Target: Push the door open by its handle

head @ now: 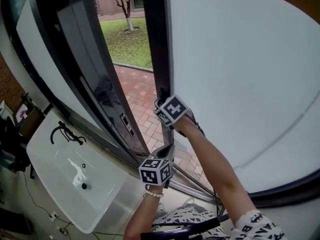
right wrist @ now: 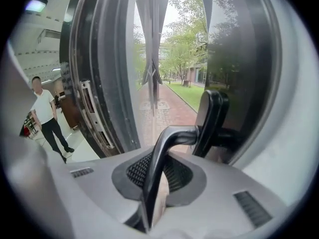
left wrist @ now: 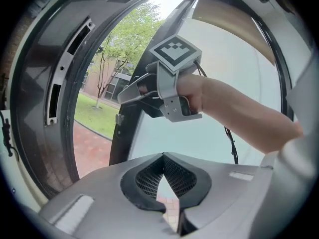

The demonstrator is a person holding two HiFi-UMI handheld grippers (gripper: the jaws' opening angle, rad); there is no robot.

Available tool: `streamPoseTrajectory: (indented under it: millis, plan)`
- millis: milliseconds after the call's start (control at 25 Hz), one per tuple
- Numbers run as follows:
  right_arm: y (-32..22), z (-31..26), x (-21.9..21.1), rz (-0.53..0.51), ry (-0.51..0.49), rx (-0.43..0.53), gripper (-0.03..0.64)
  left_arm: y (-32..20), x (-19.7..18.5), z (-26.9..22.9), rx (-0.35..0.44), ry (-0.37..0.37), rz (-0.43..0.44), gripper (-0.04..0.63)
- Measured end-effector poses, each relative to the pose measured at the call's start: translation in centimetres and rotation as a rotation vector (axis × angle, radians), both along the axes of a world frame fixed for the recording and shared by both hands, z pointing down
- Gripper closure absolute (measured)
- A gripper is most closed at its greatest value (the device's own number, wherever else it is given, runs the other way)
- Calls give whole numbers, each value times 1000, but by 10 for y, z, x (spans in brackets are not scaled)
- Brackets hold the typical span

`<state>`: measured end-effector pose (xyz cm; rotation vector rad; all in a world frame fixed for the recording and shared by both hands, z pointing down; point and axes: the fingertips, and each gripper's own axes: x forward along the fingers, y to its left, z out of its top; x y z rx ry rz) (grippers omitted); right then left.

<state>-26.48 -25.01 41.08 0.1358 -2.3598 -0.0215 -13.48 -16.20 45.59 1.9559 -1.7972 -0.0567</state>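
Two right gripper fingers clamp the door handle between them; left gripper fingers meet empty.

Two grippers show: one left gripper and one right gripper. There is one door with one handle on it. One person stands in the background room.

Outside, a red brick path. Beyond the path, green lawn with a bare tree. Left of the path, indoors, a white sink bearing a black faucet.
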Motion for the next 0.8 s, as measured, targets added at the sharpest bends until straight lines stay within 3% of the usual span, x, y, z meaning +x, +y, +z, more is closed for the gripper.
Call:
streamPoseTrajectory:
  millis: [480, 800]
  plan:
    - [-103, 3, 11, 113, -14, 19, 575, -71, -22, 30, -116, -52, -135, 609]
    - [-182, -1, 44, 224, -19, 8, 575, -147, -16, 32, -142, -36, -52, 609]
